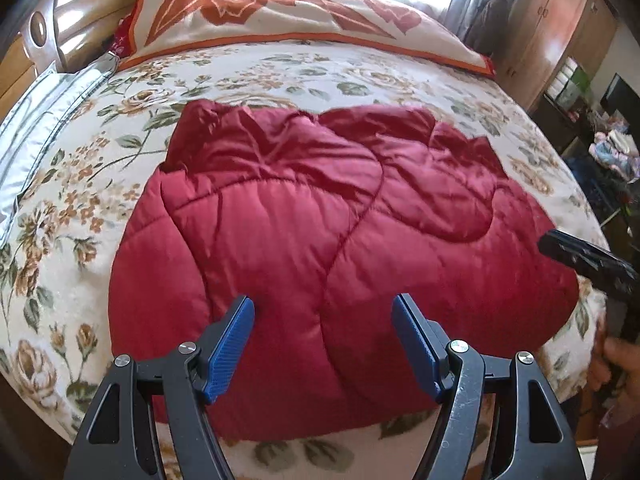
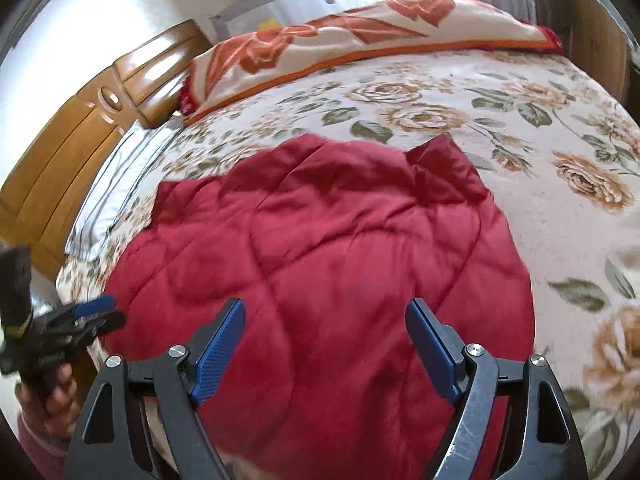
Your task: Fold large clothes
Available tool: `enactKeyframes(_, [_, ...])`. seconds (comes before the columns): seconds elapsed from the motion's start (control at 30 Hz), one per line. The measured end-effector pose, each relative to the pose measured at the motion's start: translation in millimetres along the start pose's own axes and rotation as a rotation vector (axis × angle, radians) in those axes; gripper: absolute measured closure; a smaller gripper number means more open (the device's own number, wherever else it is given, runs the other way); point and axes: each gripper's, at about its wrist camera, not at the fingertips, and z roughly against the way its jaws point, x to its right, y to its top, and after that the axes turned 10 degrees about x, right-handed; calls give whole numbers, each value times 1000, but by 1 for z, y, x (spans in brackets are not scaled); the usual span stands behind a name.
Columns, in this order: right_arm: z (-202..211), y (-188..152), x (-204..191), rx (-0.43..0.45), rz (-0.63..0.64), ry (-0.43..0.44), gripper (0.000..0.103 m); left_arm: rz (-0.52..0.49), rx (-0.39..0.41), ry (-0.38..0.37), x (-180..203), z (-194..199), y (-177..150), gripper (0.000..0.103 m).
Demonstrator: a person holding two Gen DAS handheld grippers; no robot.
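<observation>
A dark red quilted jacket (image 1: 320,208) lies folded into a bulky, roughly rectangular bundle on the flowered bedspread (image 1: 80,200). In the left wrist view, my left gripper (image 1: 324,304) hovers above the jacket's near edge, jaws wide apart with nothing between the blue pads. The right wrist view shows my right gripper (image 2: 324,306) open over the jacket (image 2: 320,240), also empty. Each gripper shows in the other's view: the right one (image 1: 584,260) at the jacket's right side, the left one (image 2: 92,316) blurred at its left edge, held by a hand (image 2: 52,396).
An orange-and-cream blanket (image 1: 280,16) lies along the far side of the bed. A wooden headboard (image 2: 80,140) and silver pillows (image 1: 36,120) are on the left. A wooden wardrobe (image 1: 560,20) and cluttered shelves (image 1: 616,148) stand to the right of the bed.
</observation>
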Motion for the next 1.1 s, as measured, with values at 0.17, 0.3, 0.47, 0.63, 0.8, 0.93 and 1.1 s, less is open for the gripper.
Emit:
enactKeyframes(0.17, [-6,-33,-8,-54,97,-92,21,-21,-43,25,-1,-20,-7,28])
enactKeyframes(0.3, [-16,-53,7,-48,71,-114,21,-50,-41,35,5,-28,-13,27])
enactKeyframes(0.47, [-17,-59,11,-39,57,-118,20,-40,-37,36,2,-34,-17,26])
enactKeyframes(0.63, [-13,-59,9,-57,36,-130,20,-54,-31,48,3,-40,-20,25])
enactKeyframes(0.8, [-11,-65,10,-64,20,-129,20,-67,-29,44,5,-38,-21,25])
enactKeyframes(0.93, [-12,-75,12,-26,23,-124,20,-74,-31,51,4,-39,-20,25])
enactKeyframes(1.1, [5,-53,-5,-9,46,-153,24,-73,-36,56,6,-38,-19,25])
